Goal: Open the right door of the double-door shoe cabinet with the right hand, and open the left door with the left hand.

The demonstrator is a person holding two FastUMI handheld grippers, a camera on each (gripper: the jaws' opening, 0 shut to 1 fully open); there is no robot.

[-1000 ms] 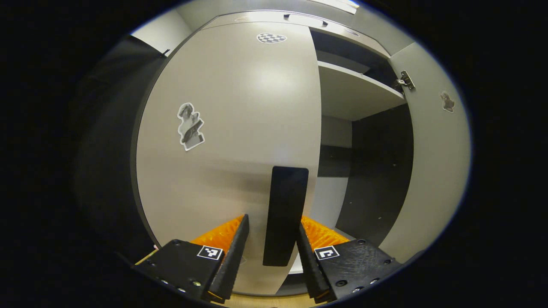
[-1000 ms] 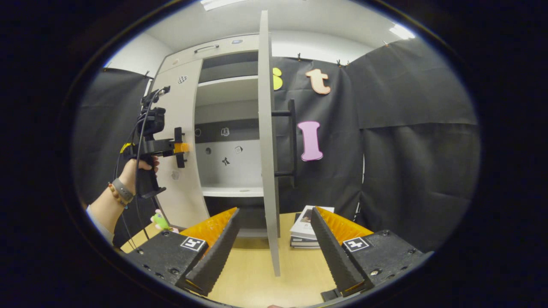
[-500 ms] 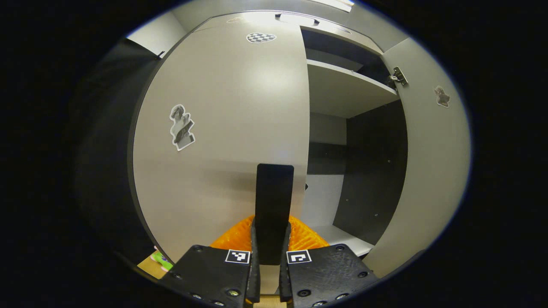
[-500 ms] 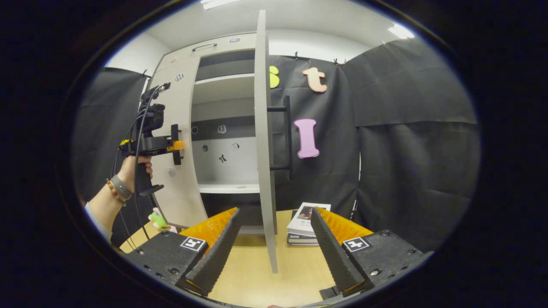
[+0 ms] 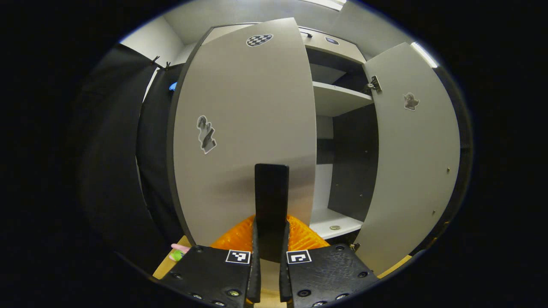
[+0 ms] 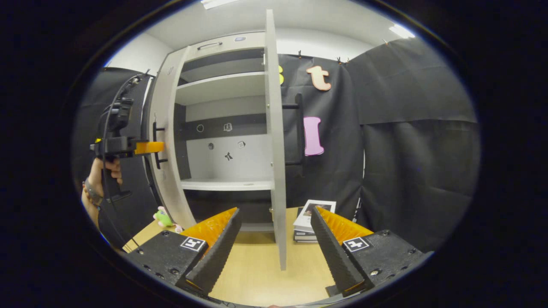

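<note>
In the left gripper view, the grey left door [image 5: 244, 128] is swung partway out, and my left gripper [image 5: 269, 261] is shut on its black bar handle [image 5: 271, 201]. The right door [image 5: 411, 162] stands wide open at the right. In the right gripper view, my right gripper [image 6: 274, 248] is open and holds nothing. The right door [image 6: 276, 141] stands edge-on beyond its fingers, its black handle [image 6: 299, 132] on the far face. At the left, a hand [image 6: 100, 179] holds the left gripper [image 6: 128, 147] on the left door's handle [image 6: 157, 145].
The cabinet's white shelves [image 6: 222, 185] show between the doors, with small stickers on the back wall. A stack of books [image 6: 310, 220] lies on the wooden table [image 6: 257, 273] right of the right door. A small green toy [image 6: 163, 217] sits by the left door's foot.
My left gripper closed on the left door's handle, and the door has swung outward with it. My right gripper stays open and has hardly moved.
</note>
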